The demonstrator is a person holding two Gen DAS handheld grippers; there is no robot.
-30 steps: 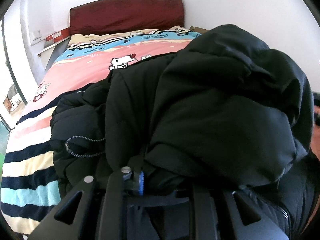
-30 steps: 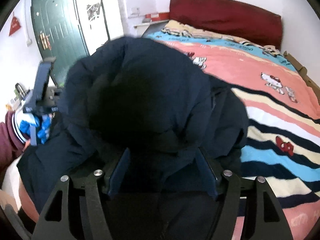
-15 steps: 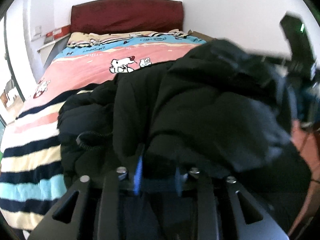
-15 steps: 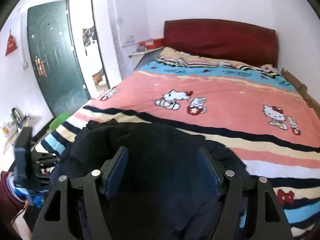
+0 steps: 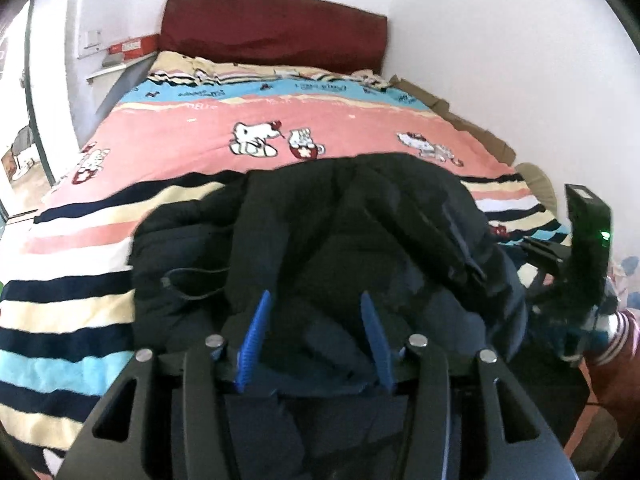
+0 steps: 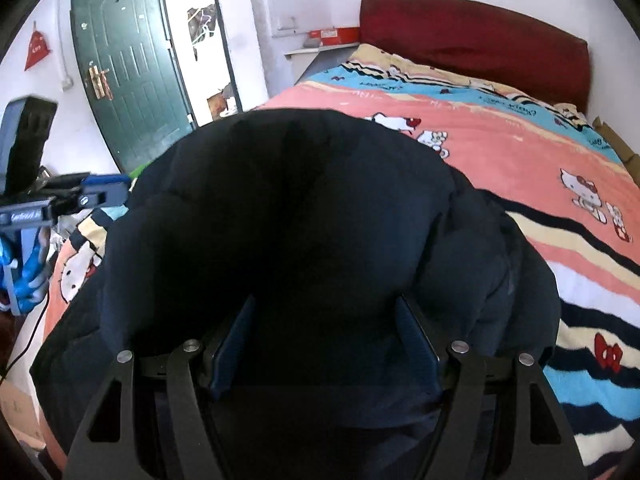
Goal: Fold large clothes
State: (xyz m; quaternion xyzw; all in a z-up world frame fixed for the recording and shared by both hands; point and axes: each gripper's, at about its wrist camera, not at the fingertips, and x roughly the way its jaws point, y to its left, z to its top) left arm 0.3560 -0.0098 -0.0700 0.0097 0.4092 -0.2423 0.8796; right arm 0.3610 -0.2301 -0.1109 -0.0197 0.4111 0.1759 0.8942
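The bulky black padded jacket [image 5: 340,248] fills the lower centre of both views, heaped on your striped Hello Kitty bedspread [image 5: 200,140]. Your left gripper [image 5: 316,320] and right gripper [image 6: 326,328] both stand released, fingers spread around fabric. The bedspread's lettering is too blurred to read.

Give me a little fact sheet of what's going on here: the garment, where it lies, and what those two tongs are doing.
garment: dark puffy jacket, bunched in a heap, not flat
surface: bed with striped cartoon-cat blanket
left tongs: blue fingers spread open, jacket fabric lying between them
right tongs: fingers apart, with a thick mound of jacket between and in front of them
backdrop: red headboard; green door to the left in the right wrist view
fold status: not yet a neat fold
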